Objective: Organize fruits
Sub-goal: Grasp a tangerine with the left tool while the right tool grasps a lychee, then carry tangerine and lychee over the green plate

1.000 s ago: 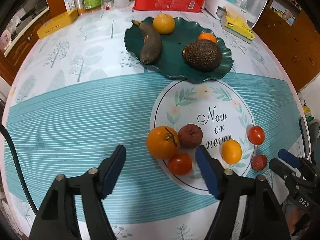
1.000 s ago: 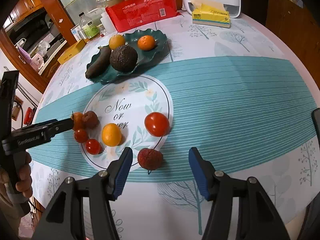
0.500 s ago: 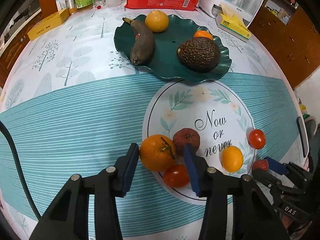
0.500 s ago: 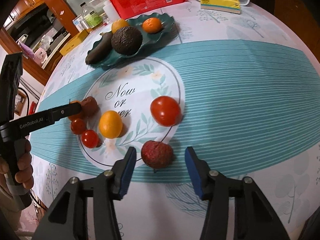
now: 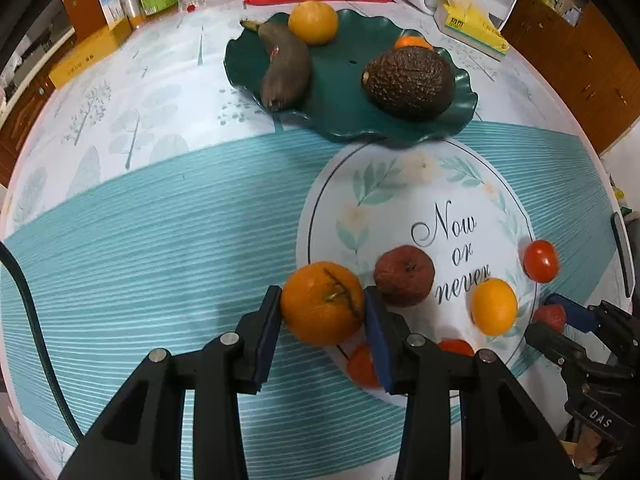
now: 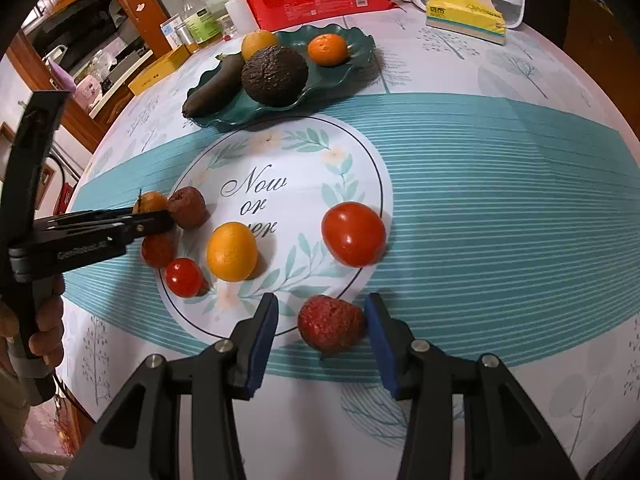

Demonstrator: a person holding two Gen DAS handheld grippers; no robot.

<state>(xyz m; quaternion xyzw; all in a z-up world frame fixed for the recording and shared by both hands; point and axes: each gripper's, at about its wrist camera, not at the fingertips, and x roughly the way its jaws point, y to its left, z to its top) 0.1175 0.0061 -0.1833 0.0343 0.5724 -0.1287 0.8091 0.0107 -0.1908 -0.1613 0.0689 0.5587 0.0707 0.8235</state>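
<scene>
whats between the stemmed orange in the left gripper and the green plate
Only bare tablecloth lies between the stemmed orange and the green plate; the left wrist view shows it.

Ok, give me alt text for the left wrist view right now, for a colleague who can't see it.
The left gripper has its two fingers closed against the sides of a stemmed orange on the tablecloth. Beyond it, a green plate holds a dark banana, an avocado and two small oranges.

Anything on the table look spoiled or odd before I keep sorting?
Yes. The banana on the green plate is brown-black all over, and the small brownish-red fruit beside the orange looks shrivelled. Nothing looks spilled.
</scene>
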